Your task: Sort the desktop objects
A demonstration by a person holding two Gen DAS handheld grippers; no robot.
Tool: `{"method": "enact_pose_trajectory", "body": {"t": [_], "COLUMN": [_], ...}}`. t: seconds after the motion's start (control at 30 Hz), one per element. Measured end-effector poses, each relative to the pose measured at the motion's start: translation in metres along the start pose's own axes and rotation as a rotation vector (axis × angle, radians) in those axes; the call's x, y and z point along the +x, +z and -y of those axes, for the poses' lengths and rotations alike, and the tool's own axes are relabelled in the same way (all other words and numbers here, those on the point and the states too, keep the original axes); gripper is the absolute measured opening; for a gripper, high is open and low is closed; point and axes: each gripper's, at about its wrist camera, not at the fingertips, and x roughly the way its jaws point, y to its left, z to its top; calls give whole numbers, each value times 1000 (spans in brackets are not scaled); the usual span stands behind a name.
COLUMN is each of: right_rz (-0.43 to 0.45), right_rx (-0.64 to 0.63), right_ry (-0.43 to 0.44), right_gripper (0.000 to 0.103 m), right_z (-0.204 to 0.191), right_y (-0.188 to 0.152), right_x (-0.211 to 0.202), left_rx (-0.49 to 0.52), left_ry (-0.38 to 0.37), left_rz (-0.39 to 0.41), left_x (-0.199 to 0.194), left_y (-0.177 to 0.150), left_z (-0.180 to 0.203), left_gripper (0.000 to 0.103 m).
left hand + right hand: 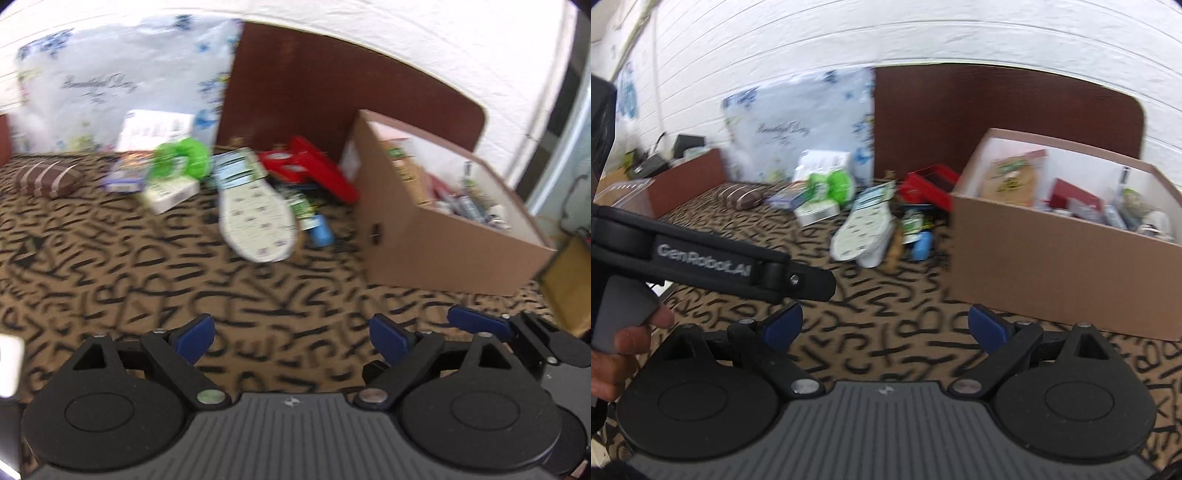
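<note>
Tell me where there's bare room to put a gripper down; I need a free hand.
Bare patterned cloth runs from both open grippers, left and right, up to the white insole, left of the cardboard box. It is crowded behind the insole: green ring, red box, blue tube. The cardboard box holds clutter.

The cloth cover [147, 280] was matt woven fabric printed with black letters on tan. The cardboard box [1052, 266] had plain matt brown walls and a white inside. The green ring [184, 157] looked like glossy plastic. The gripper body [886, 424] was ribbed matt grey plastic with blue pads [785, 326]. The wall [923, 33] showed rough white-painted boards.
</note>
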Motion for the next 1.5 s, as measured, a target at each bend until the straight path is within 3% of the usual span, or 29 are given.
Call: {"method": "enact_pose_trajectory", "body": {"t": [0.3, 0.53, 0.8, 0.97, 1.17, 1.37, 1.5], "right_rz": [-18, -8, -18, -33, -40, -45, -50], "right_rx": [-57, -133, -190, -209, -224, -225, -215], "right_ry": [19, -14, -27, -43, -48, -42, -30], "right_gripper": [94, 93, 89, 87, 81, 74, 60], "right_z": [-33, -44, -46, -42, -37, -34, -32], "right_y": [7, 18, 30, 34, 40, 45, 47], "right_x": [31, 60, 99, 121, 146, 164, 171], "left_rx": [-79, -105, -99, -119, -133, -139, -144], "left_ry": [2, -63, -57, -61, -65, -84, -99], "left_rz": [-4, 5, -14, -48, -89, -73, -74], "left_x": [17, 36, 71, 98, 126, 138, 143], "left_y": [7, 24, 46, 56, 65, 72, 76], "left_z": [-47, -60, -68, -77, -86, -88, -88], "left_gripper": [94, 94, 91, 79, 70, 70, 68]}}
